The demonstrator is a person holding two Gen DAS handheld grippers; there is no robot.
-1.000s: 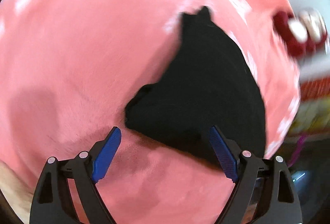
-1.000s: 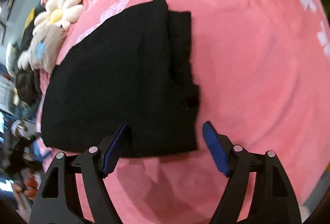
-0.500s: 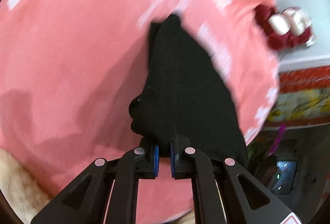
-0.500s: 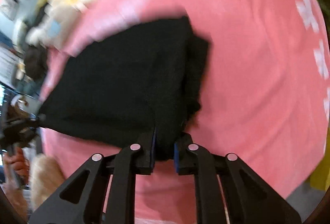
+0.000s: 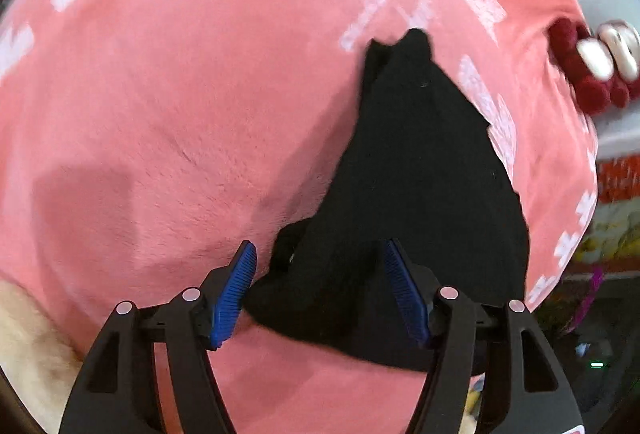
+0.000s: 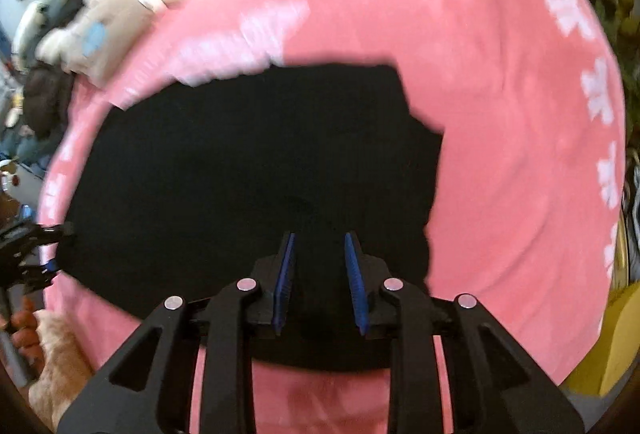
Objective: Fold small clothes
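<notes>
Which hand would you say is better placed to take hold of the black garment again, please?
Probably the left: its tool, jaws opening, straddles the black fabric garment's bunched corner. The right tool sits over its flat middle.

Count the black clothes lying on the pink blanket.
1: a black garment lies on the pink blanket, under both wrist cameras. More may be hidden outside the views.

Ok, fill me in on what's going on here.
A person is folding a small black garment on a pink blanket, working a hand-held gripper in each hand. The left hand-held gripper is opening, its fingers spread either side of a bunched corner of the cloth without pinching it. The right hand-held gripper is also opening, a narrow gap between its blue pads over the garment's near edge. The garment lies loosely on the blanket.
</notes>
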